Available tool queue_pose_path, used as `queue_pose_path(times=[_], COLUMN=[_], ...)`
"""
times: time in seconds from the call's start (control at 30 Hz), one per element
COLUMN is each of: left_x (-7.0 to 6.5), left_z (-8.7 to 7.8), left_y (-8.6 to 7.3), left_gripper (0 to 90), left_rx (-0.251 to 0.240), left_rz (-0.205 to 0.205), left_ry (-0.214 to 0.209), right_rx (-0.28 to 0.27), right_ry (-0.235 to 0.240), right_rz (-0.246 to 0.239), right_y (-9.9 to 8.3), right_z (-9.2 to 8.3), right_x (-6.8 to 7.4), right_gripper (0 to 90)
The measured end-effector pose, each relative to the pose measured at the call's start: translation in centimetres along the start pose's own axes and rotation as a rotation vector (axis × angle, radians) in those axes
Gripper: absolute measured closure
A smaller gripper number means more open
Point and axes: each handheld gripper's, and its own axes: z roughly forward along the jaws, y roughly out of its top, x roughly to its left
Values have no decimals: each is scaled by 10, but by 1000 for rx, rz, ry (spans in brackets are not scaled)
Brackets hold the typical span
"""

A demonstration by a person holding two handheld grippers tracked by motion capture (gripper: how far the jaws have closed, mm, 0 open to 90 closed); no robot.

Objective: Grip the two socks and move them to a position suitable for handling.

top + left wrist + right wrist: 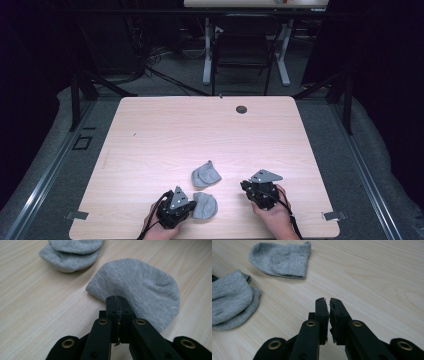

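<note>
Wooden table (165,125) — pale top, with a small dark round grommet (241,109) near its far edge.

Near sock (205,205), grey, folded into a rounded half-moon; it lies flat on the table close to the near edge, just right of the left gripper (190,206). In the left gripper view the sock (140,287) spreads out past the jaw tips, its near hem at the tips.

Far sock (205,174), grey, also doubled over; it lies just beyond the near sock, apart from it, with a small point of fabric sticking up at its far end. In the right gripper view it (282,260) lies flat, with the near sock (232,298) to its lower left.

Left gripper — jaws pressed together, pads meeting on a thin seam at the near sock's hem; whether cloth is pinched there cannot be told.

Right gripper (246,185) — right of the near sock and well apart from it, held in a hand (272,212). Its jaws (329,305) stand a narrow slit apart over bare wood, with nothing between.
</note>
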Motion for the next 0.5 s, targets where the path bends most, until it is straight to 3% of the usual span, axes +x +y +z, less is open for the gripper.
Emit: queue_pose_path(times=[0.13, 0.27, 0.33, 0.4, 0.5], left_x=[0, 2, 2, -1, -6], left_z=[-1, -9, -13, -13, -5], left_y=[1, 5, 9, 13, 15], left_gripper=[893, 893, 893, 891, 876], left_rx=[-13, -64, -95, -118, -109], left_rz=[-4, -20, -38, -26, 2], left_ry=[11, 21, 5, -2, -26], right_rx=[-3, -15, -9, -10, -6], right_ry=[2, 2, 1, 1, -2], right_rz=[0, 6, 1, 3, -3], right_y=[0, 0, 0, 0, 1], right_z=[0, 1, 0, 0, 0], right_x=[0, 0, 0, 0, 0], right_gripper=[841, 839, 839, 838, 837])
